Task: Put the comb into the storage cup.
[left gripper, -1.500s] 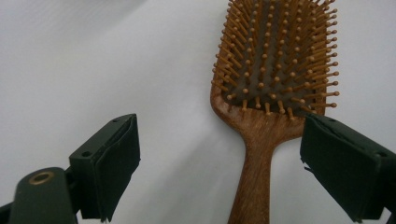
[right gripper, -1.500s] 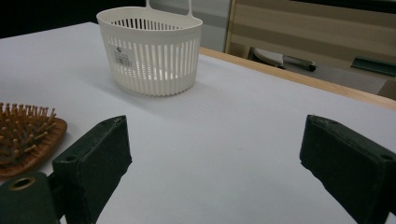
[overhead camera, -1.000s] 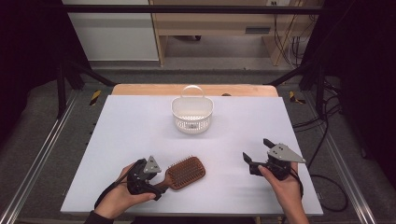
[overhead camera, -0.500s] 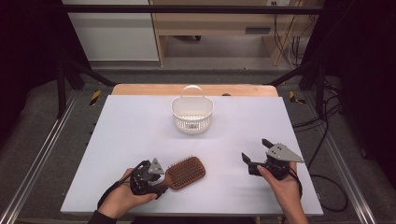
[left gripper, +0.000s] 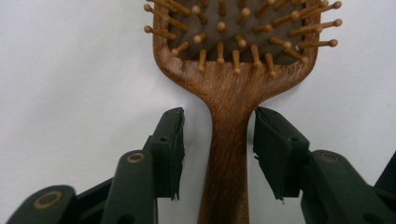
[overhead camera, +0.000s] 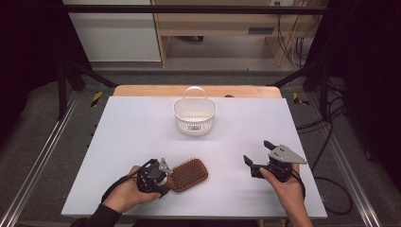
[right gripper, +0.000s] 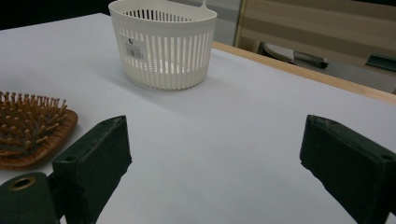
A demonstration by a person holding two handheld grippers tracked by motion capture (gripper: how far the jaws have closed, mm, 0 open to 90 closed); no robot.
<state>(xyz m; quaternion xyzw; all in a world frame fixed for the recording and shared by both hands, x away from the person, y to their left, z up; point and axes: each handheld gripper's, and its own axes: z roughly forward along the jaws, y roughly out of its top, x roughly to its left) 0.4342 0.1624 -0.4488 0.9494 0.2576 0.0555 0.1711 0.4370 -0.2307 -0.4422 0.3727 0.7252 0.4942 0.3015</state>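
Left gripper [left gripper: 217, 140] straddling the handle of the brown wooden paddle hairbrush [left gripper: 233, 93] at lower centre of the left gripper view; jaws just closing in, right pad at the wood, left pad a sliver off. Hairbrush [overhead camera: 189, 174] flat on the white counter [overhead camera: 142, 137], bristles up, lower centre of the high view. Right gripper [overhead camera: 257, 158] at lower right, spread wide, nothing between. White slotted plastic basket [overhead camera: 194, 116] at upper centre, well apart.
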